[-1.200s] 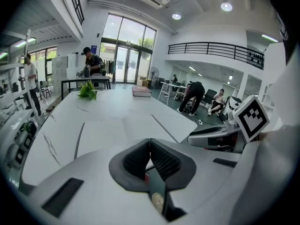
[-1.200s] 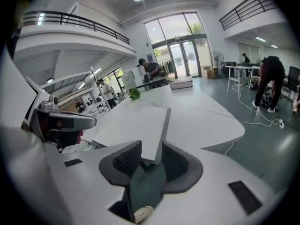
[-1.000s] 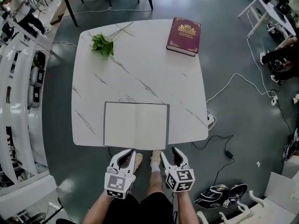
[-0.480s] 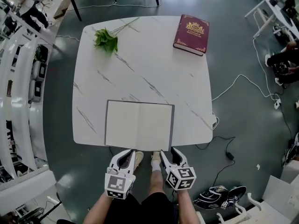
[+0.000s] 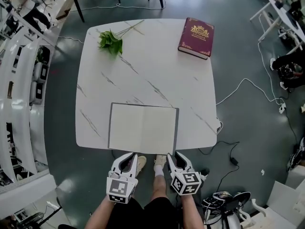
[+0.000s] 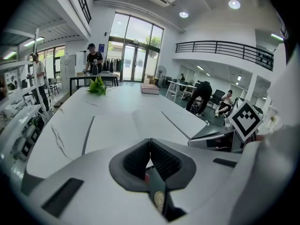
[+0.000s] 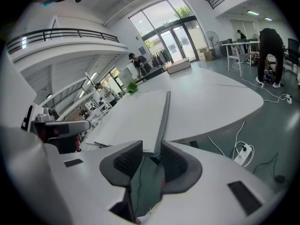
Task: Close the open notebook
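The open notebook (image 5: 143,128) lies flat at the table's near edge, blank pages up, its grey cover showing along the right side. Both grippers hover just off that edge in front of me. My left gripper (image 5: 128,155) is by the notebook's near edge, and its pads meet with nothing between them (image 6: 150,142). My right gripper (image 5: 172,155) is at the notebook's near right corner. Its jaws have just been closing and still stand apart. In the right gripper view the cover's corner (image 7: 157,139) shows in that gap (image 7: 151,147); I cannot tell whether a pad touches it.
A dark red hardcover book (image 5: 196,37) lies at the white marble table's (image 5: 143,66) far right corner, and a green leafy sprig (image 5: 110,41) at its far left. Cables (image 5: 238,89) and shoes (image 5: 224,202) lie on the floor to the right. White racks line the left side.
The right gripper's jaws have narrowed from wide apart. Both grippers stay at the table's near edge, and the notebook still lies open.
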Action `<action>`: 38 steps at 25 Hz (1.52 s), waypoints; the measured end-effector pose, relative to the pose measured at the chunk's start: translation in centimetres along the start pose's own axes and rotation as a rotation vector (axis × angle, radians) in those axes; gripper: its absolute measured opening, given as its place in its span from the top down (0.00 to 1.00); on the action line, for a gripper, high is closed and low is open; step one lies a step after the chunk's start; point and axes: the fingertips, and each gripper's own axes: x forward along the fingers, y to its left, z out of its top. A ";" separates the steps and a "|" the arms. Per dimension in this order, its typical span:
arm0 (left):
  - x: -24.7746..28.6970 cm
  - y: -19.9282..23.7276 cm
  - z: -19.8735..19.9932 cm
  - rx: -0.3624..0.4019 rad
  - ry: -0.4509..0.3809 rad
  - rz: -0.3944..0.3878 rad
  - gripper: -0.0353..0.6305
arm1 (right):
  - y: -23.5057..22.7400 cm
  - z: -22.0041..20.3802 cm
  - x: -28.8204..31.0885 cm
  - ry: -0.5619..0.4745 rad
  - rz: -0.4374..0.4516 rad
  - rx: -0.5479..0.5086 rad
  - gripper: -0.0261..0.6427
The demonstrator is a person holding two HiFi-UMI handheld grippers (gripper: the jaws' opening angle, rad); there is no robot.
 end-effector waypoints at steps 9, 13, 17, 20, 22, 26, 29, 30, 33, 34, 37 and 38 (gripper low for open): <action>-2.0 0.3 2.1 0.008 -0.051 0.005 0.91 | 1.5 1.7 -1.6 -0.042 -0.003 -0.034 0.82; -3.6 0.7 2.9 0.013 -0.076 0.008 0.91 | 2.9 2.7 -2.6 -0.065 -0.007 -0.053 0.84; -5.7 1.3 3.9 0.016 -0.112 0.022 0.91 | 4.6 3.6 -3.5 -0.091 -0.009 -0.077 0.85; -7.3 1.9 3.8 0.009 -0.126 0.028 0.91 | 5.8 4.0 -4.1 -0.104 -0.008 -0.099 0.86; -8.3 2.5 3.9 0.008 -0.139 0.037 0.91 | 6.8 4.4 -4.4 -0.116 -0.007 -0.115 0.86; -10.3 3.6 4.4 0.008 -0.168 0.052 0.91 | 8.8 5.1 -4.9 -0.142 -0.005 -0.136 0.87; -11.9 4.2 4.6 0.009 -0.183 0.061 0.91 | 10.4 5.4 -5.3 -0.154 -0.001 -0.155 0.87; -12.3 4.4 4.7 0.009 -0.187 0.064 0.91 | 10.9 5.5 -5.4 -0.157 0.002 -0.162 0.88; -13.5 4.9 5.1 0.008 -0.203 0.076 0.91 | 12.3 5.9 -5.5 -0.169 0.011 -0.182 0.88; -13.9 5.1 5.1 0.007 -0.208 0.079 0.91 | 12.7 5.9 -5.5 -0.173 0.013 -0.189 0.88; -15.0 5.5 4.6 0.006 -0.213 0.084 0.91 | 13.9 6.0 -5.6 -0.181 0.020 -0.208 0.88; -15.3 5.7 4.5 0.005 -0.215 0.086 0.91 | 14.3 6.0 -5.6 -0.182 0.021 -0.214 0.88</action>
